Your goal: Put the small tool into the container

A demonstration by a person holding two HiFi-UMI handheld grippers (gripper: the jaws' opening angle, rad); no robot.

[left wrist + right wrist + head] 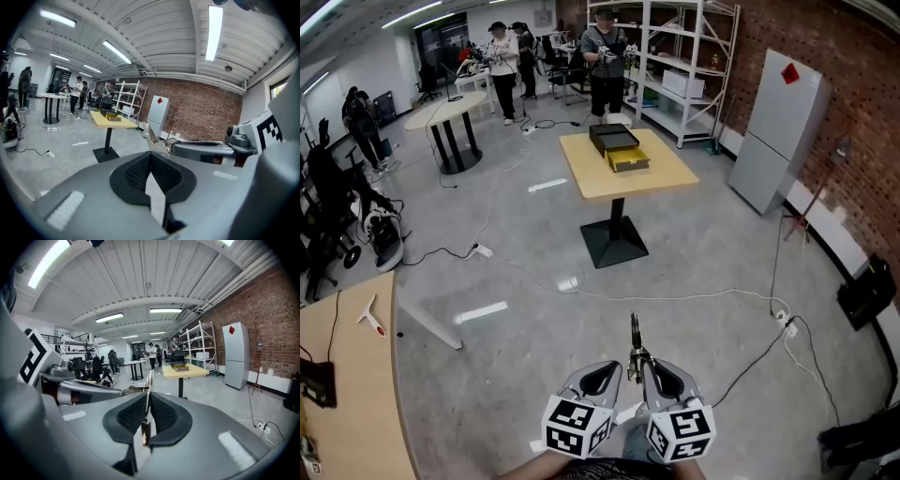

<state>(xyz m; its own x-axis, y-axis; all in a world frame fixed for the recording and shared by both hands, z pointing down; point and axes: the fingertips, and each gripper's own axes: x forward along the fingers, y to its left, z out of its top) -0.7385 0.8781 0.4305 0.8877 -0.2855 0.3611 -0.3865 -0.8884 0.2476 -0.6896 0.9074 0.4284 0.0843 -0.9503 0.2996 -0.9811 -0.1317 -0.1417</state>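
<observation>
Right tongs (146, 405) pinching a thin silvery metal tool (635, 336), left tongs (150, 158) closed empty, open grey floor (703, 253) up to the yellow wooden counter (670, 174).

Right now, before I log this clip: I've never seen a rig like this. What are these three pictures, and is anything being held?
There is no robot here. A person carries a two-jaw gripper in each hand. The head view comes from a camera on the person's head and looks down on the left gripper and the right gripper, each with a marker cube. The other two pictures come from cameras that ride on each gripper and look along its jaws. The right gripper is shut on a thin metal tool that sticks out ahead of it. The left gripper's jaws are together with nothing between them. Far across the floor stands a yellow-topped table bearing a dark container with a yellow part on its near side.
</observation>
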